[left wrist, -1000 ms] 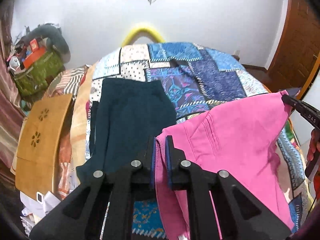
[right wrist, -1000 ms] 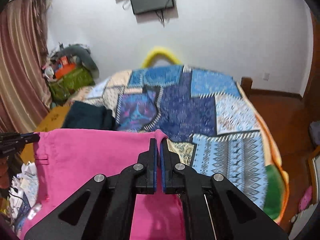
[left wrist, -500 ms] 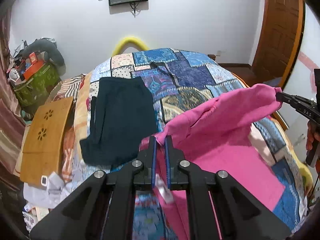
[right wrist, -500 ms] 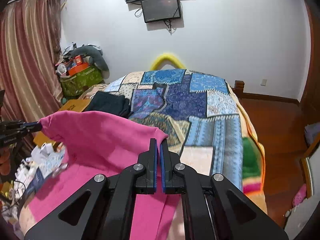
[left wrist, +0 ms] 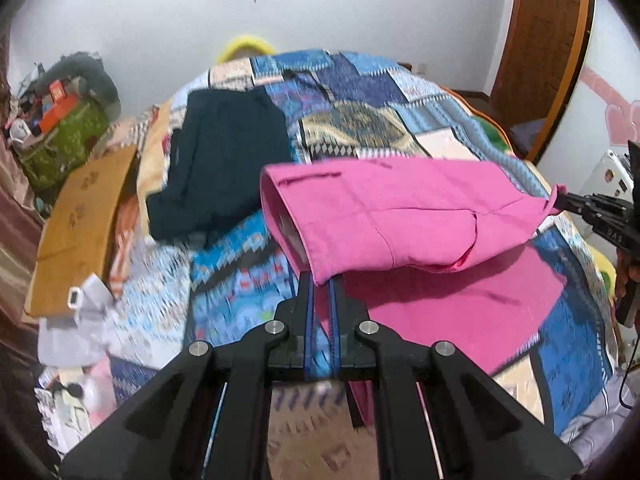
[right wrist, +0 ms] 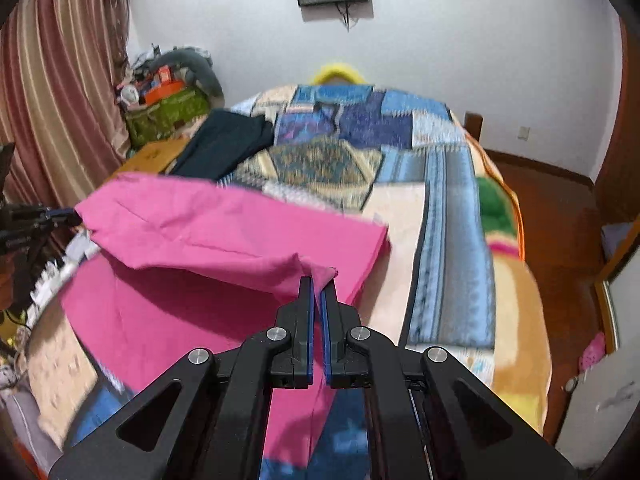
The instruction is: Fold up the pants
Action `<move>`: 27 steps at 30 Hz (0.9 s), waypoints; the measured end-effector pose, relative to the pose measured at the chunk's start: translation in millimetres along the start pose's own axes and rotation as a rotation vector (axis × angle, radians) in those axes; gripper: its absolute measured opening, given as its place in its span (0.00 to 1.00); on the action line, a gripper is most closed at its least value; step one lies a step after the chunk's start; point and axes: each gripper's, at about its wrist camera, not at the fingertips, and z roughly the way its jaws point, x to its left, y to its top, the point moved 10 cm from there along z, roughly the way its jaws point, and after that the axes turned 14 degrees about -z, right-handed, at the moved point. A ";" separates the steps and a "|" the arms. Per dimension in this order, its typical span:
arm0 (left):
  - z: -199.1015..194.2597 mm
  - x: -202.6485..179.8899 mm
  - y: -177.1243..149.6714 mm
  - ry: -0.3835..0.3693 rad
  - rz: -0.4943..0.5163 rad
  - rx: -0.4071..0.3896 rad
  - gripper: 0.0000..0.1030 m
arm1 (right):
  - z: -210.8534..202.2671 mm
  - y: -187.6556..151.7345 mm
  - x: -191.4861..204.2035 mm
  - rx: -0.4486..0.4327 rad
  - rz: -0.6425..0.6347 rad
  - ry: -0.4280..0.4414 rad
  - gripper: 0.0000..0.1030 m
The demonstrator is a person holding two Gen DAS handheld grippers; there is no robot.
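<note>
The pink pants (left wrist: 400, 216) hang stretched between my two grippers above the patchwork bed; they also show in the right wrist view (right wrist: 208, 232). My left gripper (left wrist: 322, 284) is shut on one corner of their upper edge. My right gripper (right wrist: 317, 285) is shut on the other corner; it shows at the right edge of the left wrist view (left wrist: 560, 202). The upper part is folded forward over the lower part, which lies flat on the bedcover (right wrist: 152, 328).
A dark folded garment (left wrist: 224, 156) lies on the bed's far left. The patchwork bedcover (left wrist: 360, 120) spans the bed. A wooden lap table (left wrist: 80, 224) and a green bag (left wrist: 60, 144) stand left of the bed. A door (left wrist: 544, 40) is at right.
Both grippers have carried the pants' held edge forward and down over the bed. The lower part of the pants now lies flat on the cover, with the upper part folding over it.
</note>
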 end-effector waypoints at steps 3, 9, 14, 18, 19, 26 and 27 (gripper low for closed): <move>3.6 0.8 -16.3 0.000 -0.001 0.029 0.07 | 2.8 -22.6 5.1 0.026 0.028 0.011 0.03; -1.8 10.3 -37.2 0.050 0.008 0.037 0.10 | -0.2 -55.5 10.4 0.083 0.066 0.000 0.05; -18.0 13.4 -31.6 0.100 0.034 -0.020 0.41 | -18.7 -59.7 13.3 0.088 0.063 -0.030 0.09; -29.7 2.9 -18.9 0.087 0.045 -0.061 0.72 | -34.9 -44.4 27.1 0.030 0.016 -0.045 0.49; -30.8 0.2 -16.8 0.085 0.050 -0.064 0.74 | -36.2 -40.8 31.3 0.023 -0.002 -0.054 0.56; -28.7 -39.5 -6.9 0.072 0.164 -0.090 0.87 | -10.3 -23.2 76.5 0.053 -0.194 -0.029 0.70; -24.4 -46.7 -7.6 0.068 0.186 -0.082 0.87 | -4.8 -23.7 80.6 0.066 -0.216 -0.026 0.70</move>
